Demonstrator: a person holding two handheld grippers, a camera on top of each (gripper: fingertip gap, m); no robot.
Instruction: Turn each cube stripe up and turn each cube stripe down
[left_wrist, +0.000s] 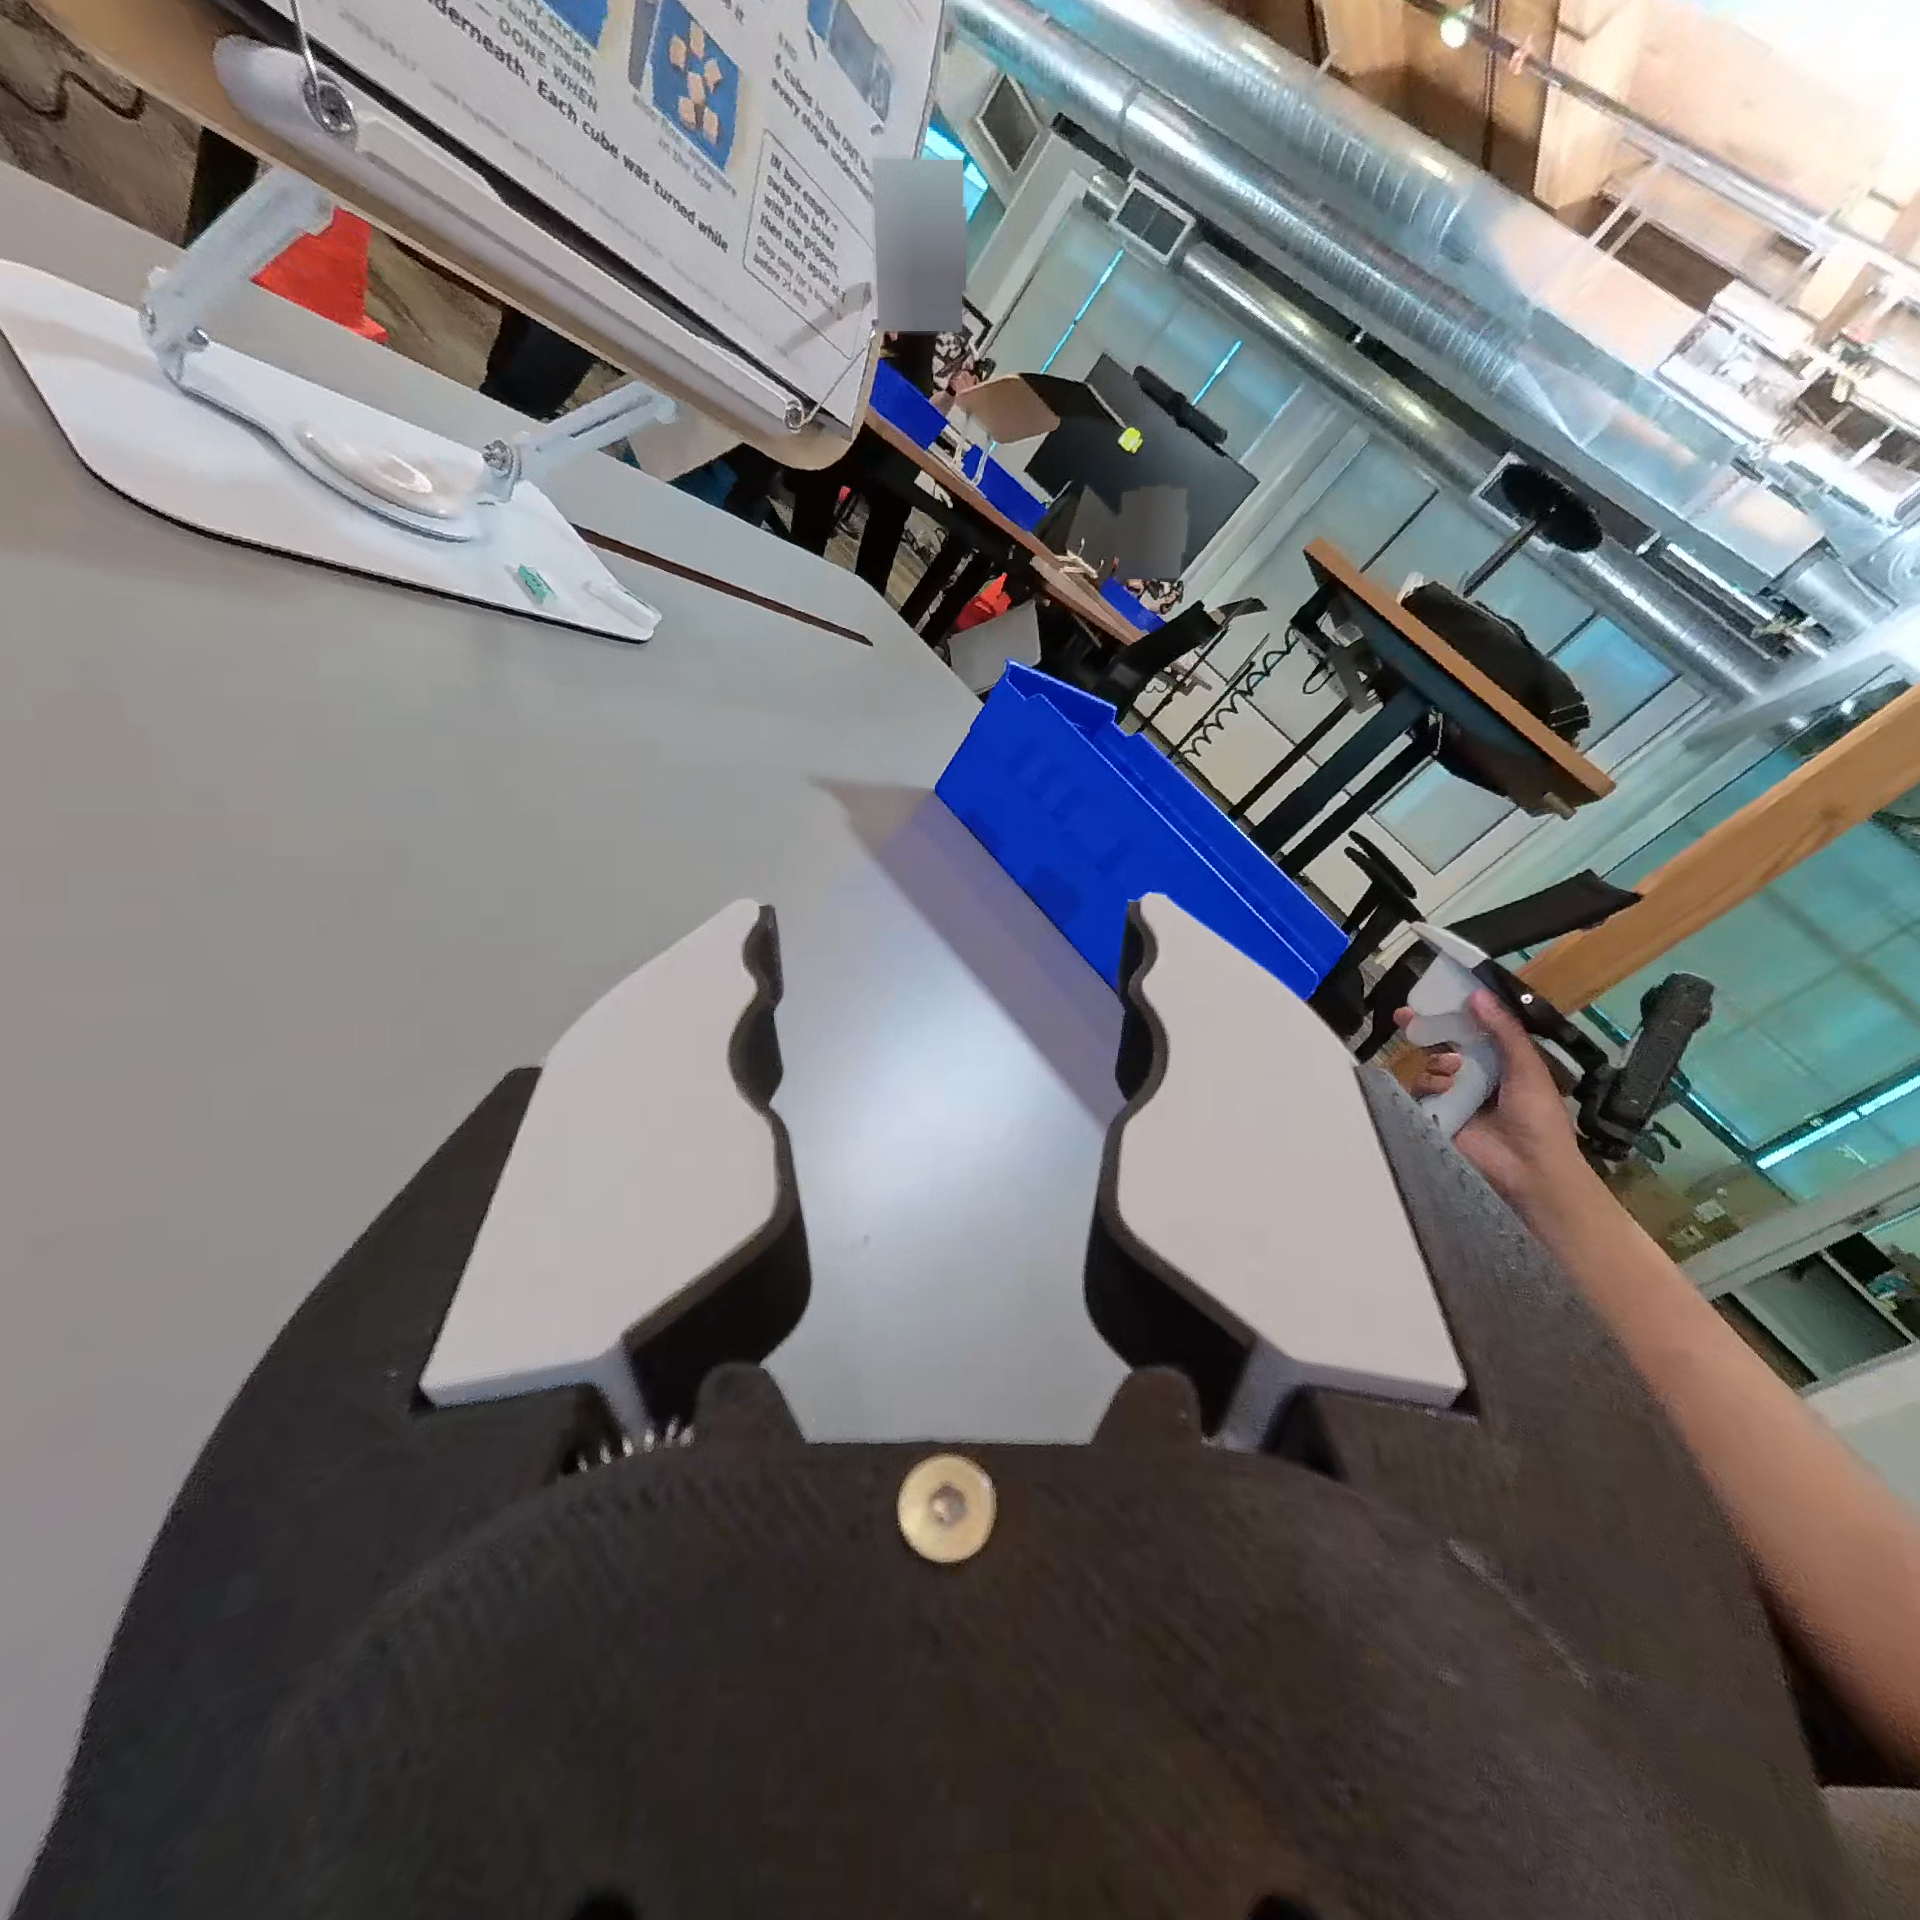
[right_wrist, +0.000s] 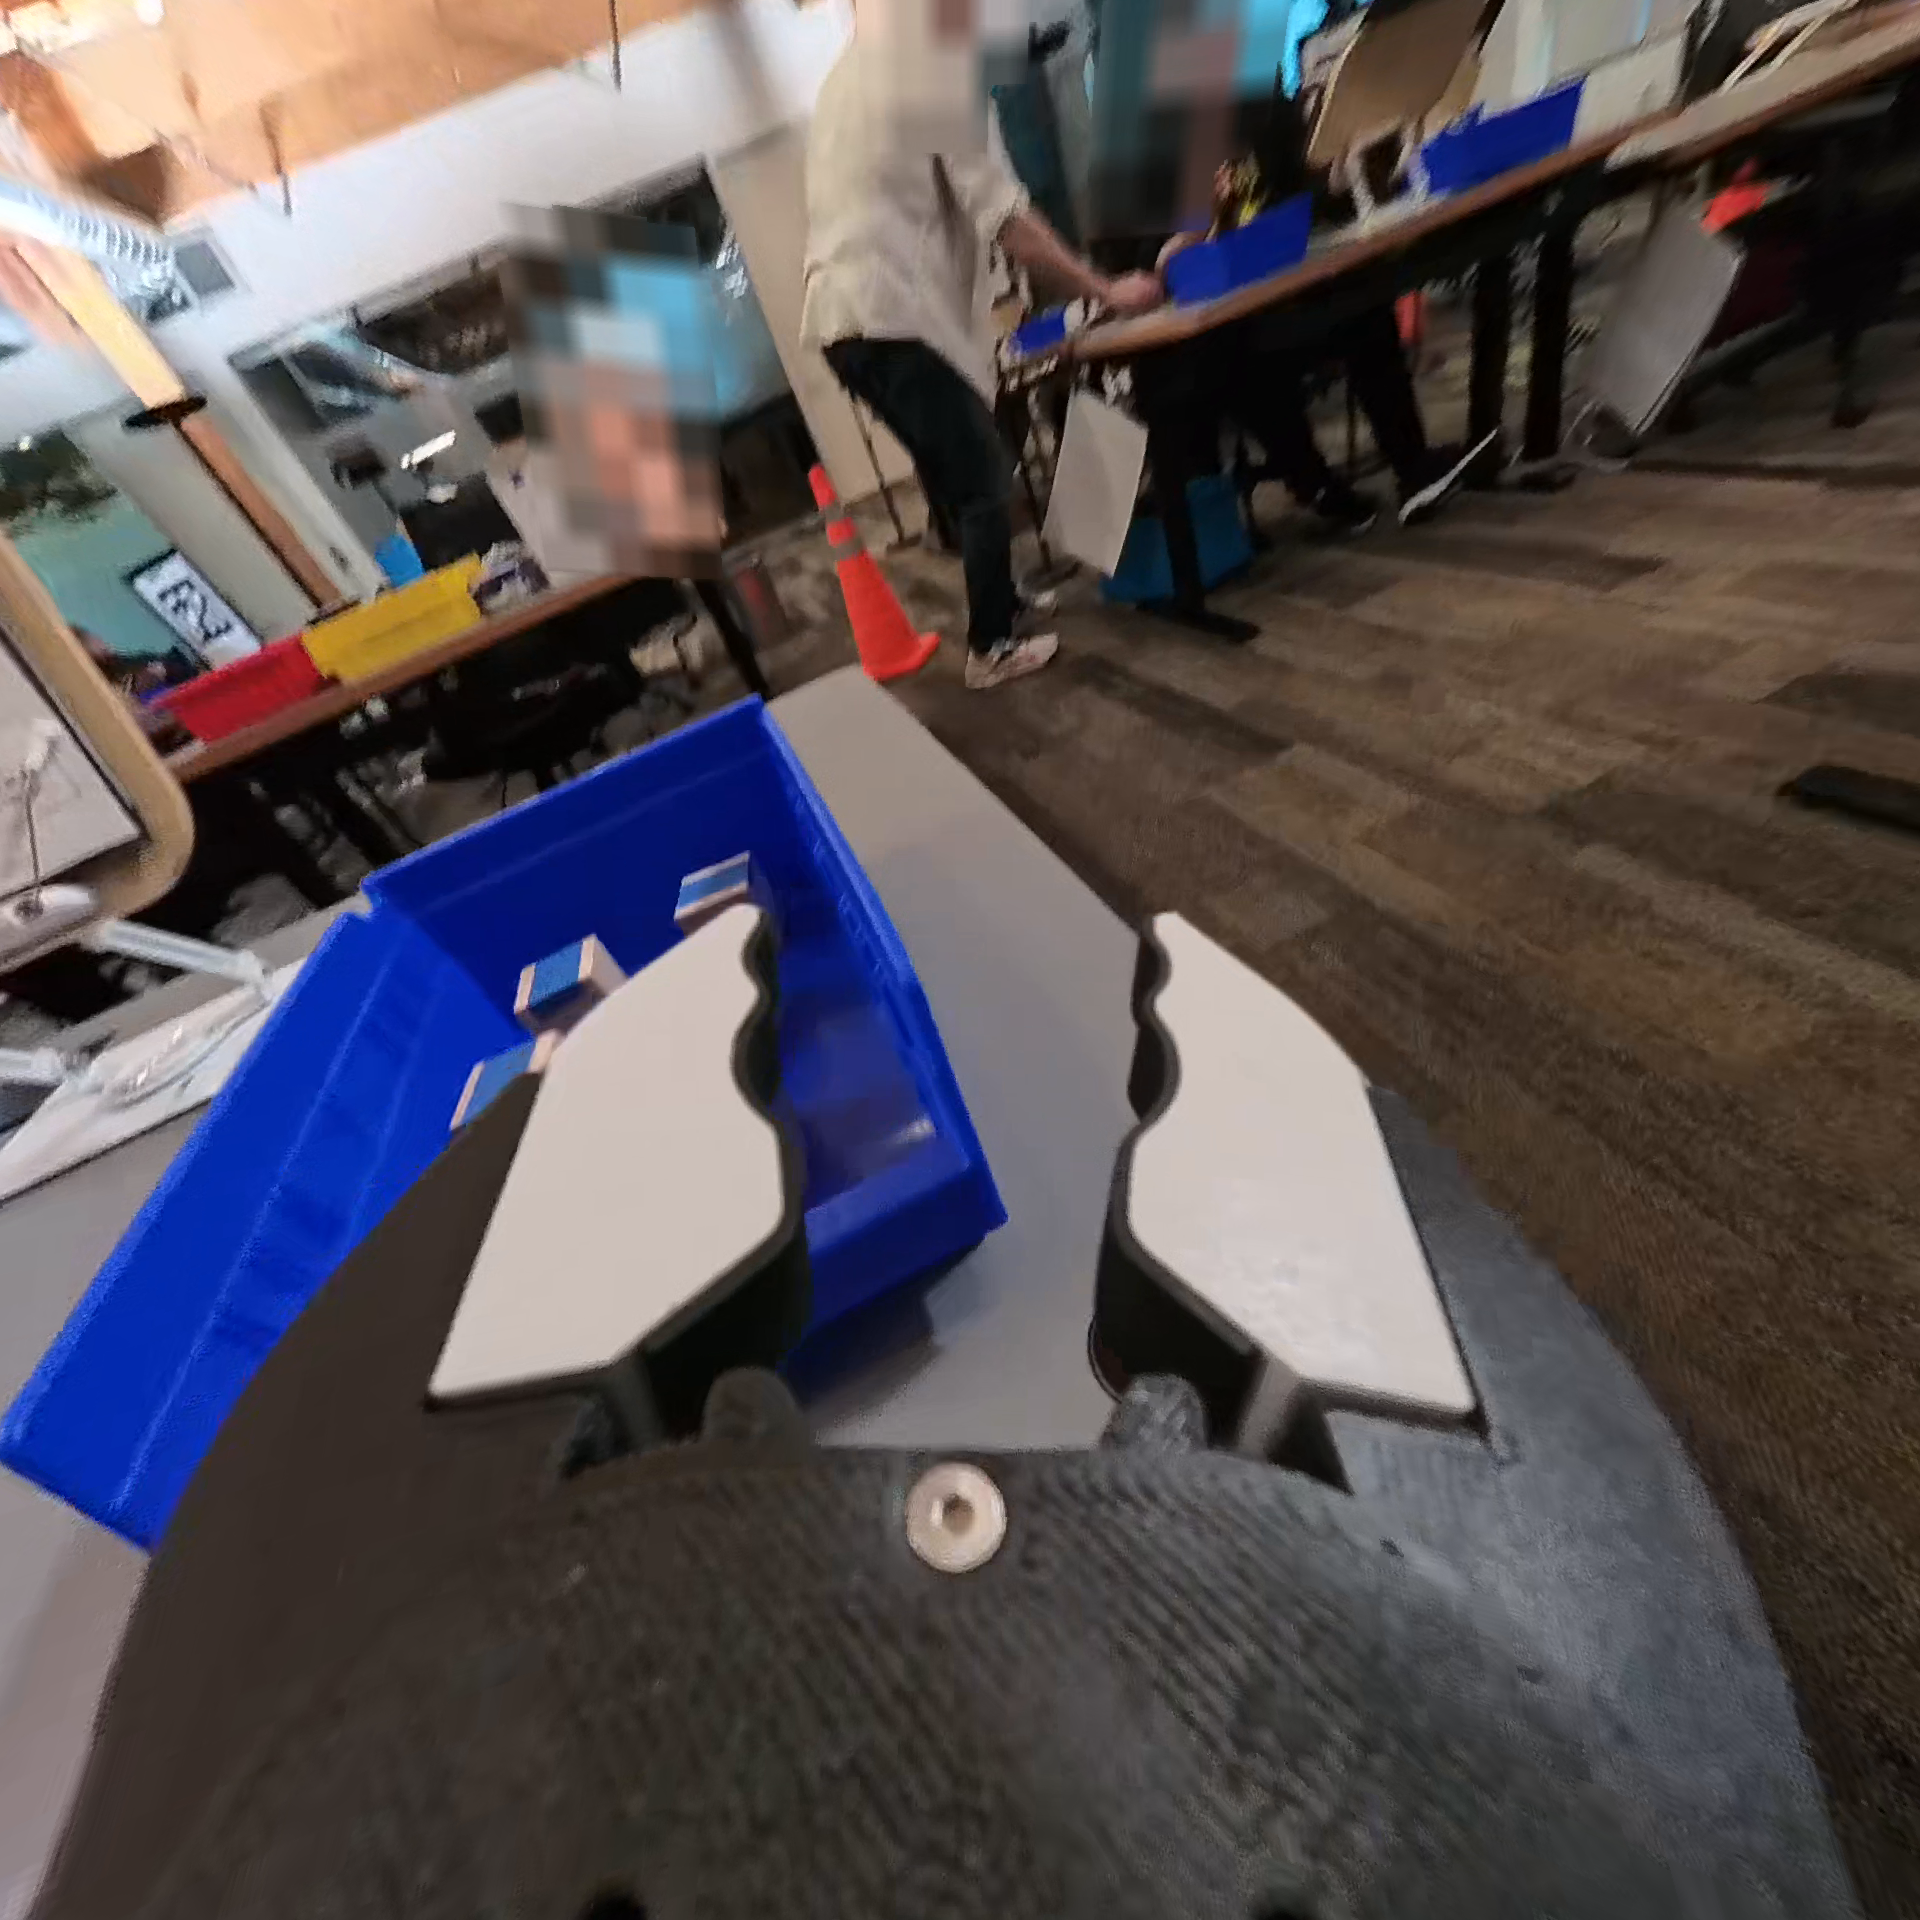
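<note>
cubes (right_wrist: 566, 987) in bin (right_wrist: 312, 1143), left of right claw (right_wrist: 951, 940)

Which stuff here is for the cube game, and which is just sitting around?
For the job:
- blue bin
- striped cubes inside it
- left tool, open
- right tool, open

Just around:
- instruction stand
- orange cone
- yellow bin
- red bin

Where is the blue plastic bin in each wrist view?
Left wrist view: blue plastic bin right of centre, at the grey table's far edge, beyond the open claw.
Right wrist view: bin left of centre, cubes inside, partly behind the claw's left finger.
Shared landmark: white tilted document stand.
</note>
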